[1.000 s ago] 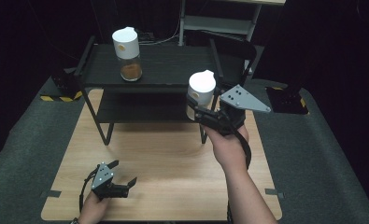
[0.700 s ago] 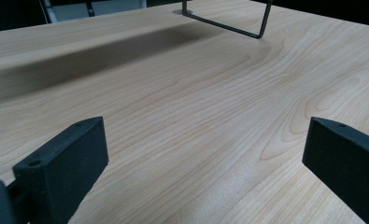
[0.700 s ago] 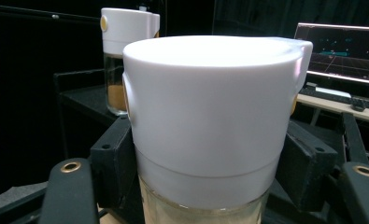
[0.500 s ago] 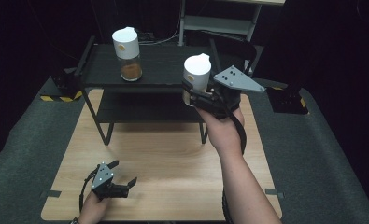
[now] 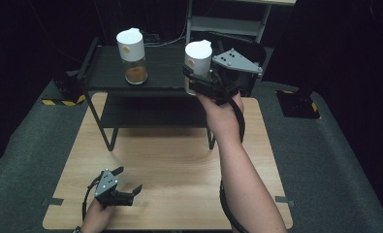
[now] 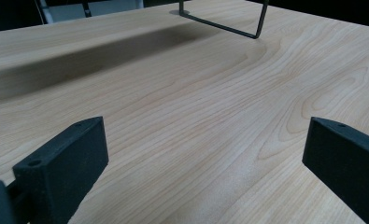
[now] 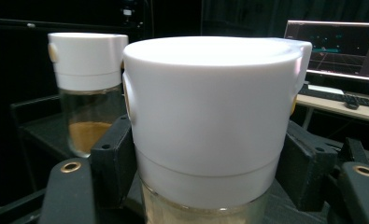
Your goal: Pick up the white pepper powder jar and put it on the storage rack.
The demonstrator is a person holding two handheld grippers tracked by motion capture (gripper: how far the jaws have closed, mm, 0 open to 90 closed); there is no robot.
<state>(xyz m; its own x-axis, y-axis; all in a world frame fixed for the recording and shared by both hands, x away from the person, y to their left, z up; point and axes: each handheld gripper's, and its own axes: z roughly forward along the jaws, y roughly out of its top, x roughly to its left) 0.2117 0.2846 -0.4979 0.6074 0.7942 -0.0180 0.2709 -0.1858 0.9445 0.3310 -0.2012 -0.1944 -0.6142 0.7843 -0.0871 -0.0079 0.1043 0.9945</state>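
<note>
My right gripper (image 5: 196,82) is shut on a glass jar with a white lid (image 5: 198,57), holding it upright over the right part of the black shelf's top (image 5: 165,68). In the right gripper view the held jar (image 7: 210,126) sits between the jaws, close to the camera. A second white-lidded jar (image 5: 131,56) with brown powder stands on the shelf top to the left, also seen as the far jar (image 7: 86,102). My left gripper (image 5: 128,184) rests low on the wooden table (image 5: 179,165) near its front left corner, open with nothing between its fingers (image 6: 65,163).
The black two-level shelf stands at the table's far side on thin metal legs (image 6: 219,21). A monitor and keyboard (image 7: 341,51) sit in the background. Grey mats (image 5: 344,155) flank the table.
My right gripper has carried the jar up and leftward, from beside the shelf's right edge to above its top. The left gripper has stayed still.
</note>
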